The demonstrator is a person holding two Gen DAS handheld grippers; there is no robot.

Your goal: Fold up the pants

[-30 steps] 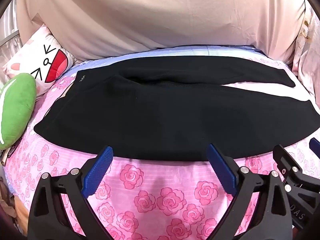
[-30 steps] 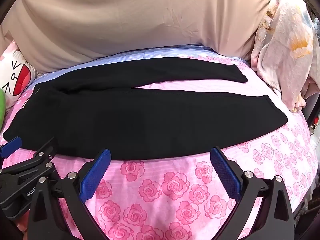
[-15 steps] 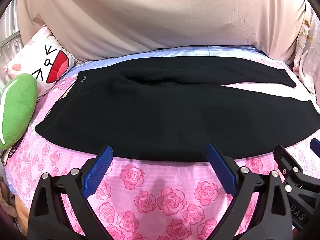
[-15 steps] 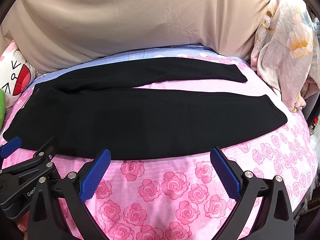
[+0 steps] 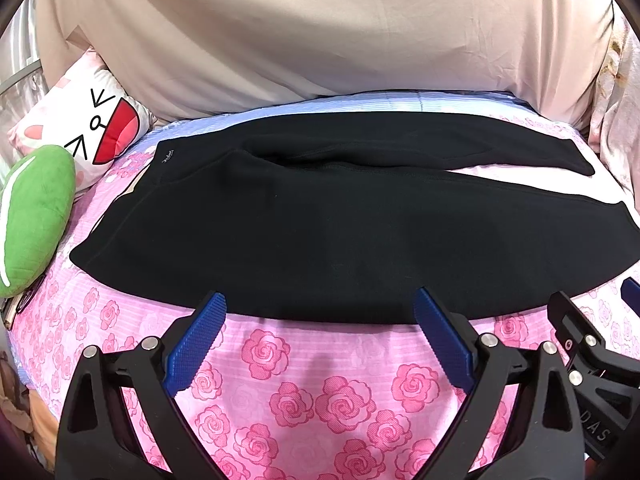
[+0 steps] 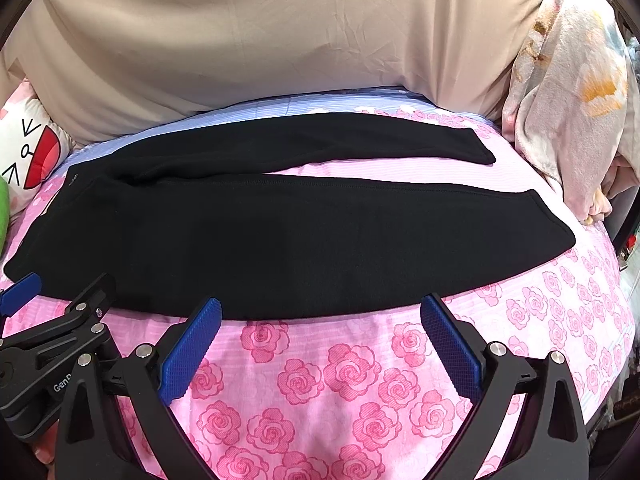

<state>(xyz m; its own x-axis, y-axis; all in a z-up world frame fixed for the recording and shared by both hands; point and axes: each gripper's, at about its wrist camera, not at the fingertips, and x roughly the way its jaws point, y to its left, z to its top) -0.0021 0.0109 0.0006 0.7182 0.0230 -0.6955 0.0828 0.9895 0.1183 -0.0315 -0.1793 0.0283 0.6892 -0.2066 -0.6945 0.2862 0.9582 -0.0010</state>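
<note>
Black pants (image 5: 340, 232) lie flat across the pink rose bedsheet (image 5: 320, 392), waistband at the left, both legs running right; they also show in the right wrist view (image 6: 280, 236). The far leg (image 6: 320, 140) is spread apart from the near leg. My left gripper (image 5: 320, 312) is open and empty, its blue pads just at the near edge of the pants. My right gripper (image 6: 320, 314) is open and empty at the same near edge, further right. Each gripper shows at the side of the other's view.
A green cushion (image 5: 32, 216) and a white cartoon pillow (image 5: 88, 132) lie at the left. A beige sheet (image 5: 320, 32) covers the wall behind. A crumpled floral blanket (image 6: 568, 92) is heaped at the right end of the bed.
Both grippers have shifted very slightly; the pants have not moved and both jaws stay open.
</note>
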